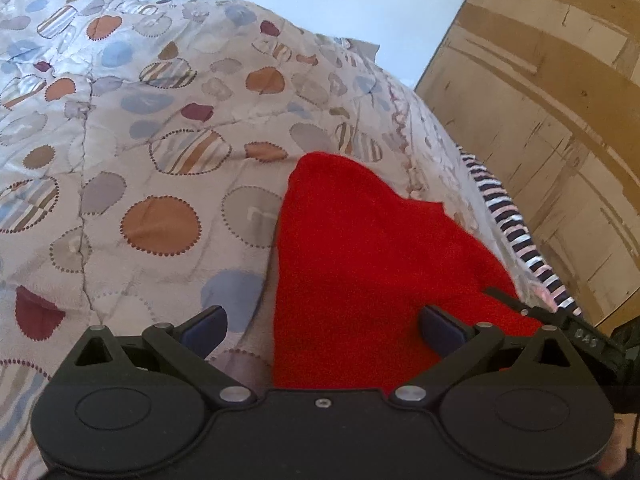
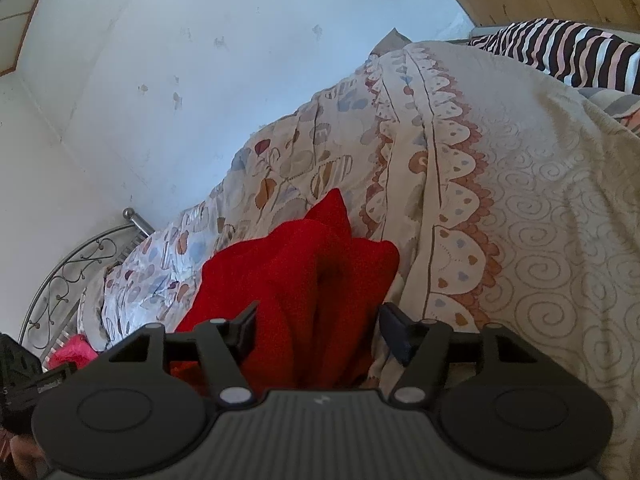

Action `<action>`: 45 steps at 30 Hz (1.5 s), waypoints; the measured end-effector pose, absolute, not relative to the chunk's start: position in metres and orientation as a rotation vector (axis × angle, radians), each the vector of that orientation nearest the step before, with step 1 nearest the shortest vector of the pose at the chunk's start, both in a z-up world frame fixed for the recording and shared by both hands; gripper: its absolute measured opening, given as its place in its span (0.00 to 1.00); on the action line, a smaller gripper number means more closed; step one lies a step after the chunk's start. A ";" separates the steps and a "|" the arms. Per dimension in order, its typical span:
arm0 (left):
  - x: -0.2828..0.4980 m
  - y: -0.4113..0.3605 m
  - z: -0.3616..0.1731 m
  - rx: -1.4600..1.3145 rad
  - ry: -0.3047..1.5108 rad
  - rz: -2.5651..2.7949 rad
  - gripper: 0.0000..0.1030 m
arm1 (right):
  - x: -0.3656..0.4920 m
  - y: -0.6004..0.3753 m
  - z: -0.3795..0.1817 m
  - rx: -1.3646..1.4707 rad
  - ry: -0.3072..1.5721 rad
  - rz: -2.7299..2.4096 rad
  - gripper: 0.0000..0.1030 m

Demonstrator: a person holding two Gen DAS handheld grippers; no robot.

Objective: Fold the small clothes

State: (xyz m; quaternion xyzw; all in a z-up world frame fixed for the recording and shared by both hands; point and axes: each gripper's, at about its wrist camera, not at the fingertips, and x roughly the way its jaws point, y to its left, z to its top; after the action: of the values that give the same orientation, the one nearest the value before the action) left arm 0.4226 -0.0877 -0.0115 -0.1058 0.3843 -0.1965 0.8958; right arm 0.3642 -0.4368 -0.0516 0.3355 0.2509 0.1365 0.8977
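A small red garment [image 1: 360, 260] lies bunched on the patterned quilt [image 1: 132, 152]. My left gripper [image 1: 322, 328] is open, its jaws wide apart, with the near part of the red cloth between them and under the right finger. In the right wrist view the same red garment [image 2: 312, 272] is rumpled with a deep fold in its middle. My right gripper [image 2: 318, 330] is open too, its fingers spread on either side of the cloth. Whether the pads touch the fabric cannot be told. The tip of the right gripper [image 1: 560, 324] shows at the garment's right edge.
The quilt [image 2: 500, 200] covers a bed. A striped black, white and pink cloth [image 1: 516, 232] lies along the bed's right edge [image 2: 560, 48]. A wooden panel [image 1: 552, 120] stands to the right. A metal bed frame [image 2: 80, 264] and a pink item [image 2: 72, 352] sit lower left by the white wall.
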 end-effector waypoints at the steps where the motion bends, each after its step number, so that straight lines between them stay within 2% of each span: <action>1: 0.425 -0.087 -0.013 -0.217 0.800 -0.407 0.99 | 0.365 -0.436 -0.052 0.692 0.520 0.285 0.67; 8: 0.446 -0.081 -0.030 -0.258 0.849 -0.489 1.00 | 0.378 -0.433 -0.052 0.704 0.563 0.320 0.74; 9: 0.450 -0.079 -0.035 -0.284 0.869 -0.508 0.99 | 0.381 -0.430 -0.051 0.697 0.568 0.326 0.72; 10: 0.455 -0.075 -0.040 -0.320 0.884 -0.527 0.99 | 0.383 -0.428 -0.051 0.686 0.569 0.336 0.62; 13: 0.460 -0.067 -0.048 -0.364 0.887 -0.582 0.99 | 0.379 -0.418 -0.046 0.639 0.558 0.317 0.59; 17: 0.455 -0.061 -0.051 -0.368 0.851 -0.622 0.91 | 0.368 -0.409 -0.042 0.614 0.526 0.275 0.58; 20: 0.452 -0.055 -0.056 -0.390 0.847 -0.624 0.90 | 0.352 -0.405 -0.036 0.650 0.474 0.202 0.74; 21: 0.452 -0.053 -0.057 -0.394 0.844 -0.625 0.90 | 0.343 -0.405 -0.034 0.657 0.434 0.178 0.83; 22: 0.451 -0.052 -0.058 -0.396 0.836 -0.627 0.90 | 0.333 -0.403 -0.032 0.658 0.392 0.152 0.87; 23: 0.448 -0.051 -0.059 -0.396 0.825 -0.630 0.90 | 0.323 -0.401 -0.029 0.652 0.349 0.137 0.87; 24: 0.446 -0.050 -0.060 -0.395 0.814 -0.630 0.90 | 0.314 -0.399 -0.027 0.642 0.314 0.132 0.86; 26: 0.441 -0.048 -0.062 -0.404 0.791 -0.622 0.90 | 0.301 -0.388 -0.023 0.610 0.272 0.125 0.73; 28: 0.435 -0.045 -0.064 -0.421 0.765 -0.612 0.90 | 0.299 -0.377 -0.022 0.603 0.283 0.141 0.52; 29: 0.431 -0.044 -0.066 -0.432 0.746 -0.607 0.89 | 0.302 -0.372 -0.022 0.619 0.294 0.150 0.47; 30: 0.427 -0.042 -0.067 -0.446 0.729 -0.603 0.88 | 0.303 -0.367 -0.021 0.634 0.288 0.164 0.36; 31: 0.424 -0.039 -0.070 -0.463 0.712 -0.599 0.88 | 0.306 -0.362 -0.020 0.642 0.280 0.171 0.30; 36: 0.408 -0.022 -0.079 -0.584 0.652 -0.567 0.81 | 0.309 -0.334 0.002 0.587 0.224 0.233 0.26; 45: 0.395 -0.010 -0.077 -0.632 0.649 -0.540 0.80 | 0.302 -0.311 0.027 0.542 0.156 0.268 0.26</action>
State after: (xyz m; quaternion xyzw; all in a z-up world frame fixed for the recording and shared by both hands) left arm 0.3946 -0.0104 -0.0771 -0.3015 0.3097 -0.2576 0.8642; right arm 0.3017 -0.3110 0.0267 0.2666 0.0767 0.1317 0.9517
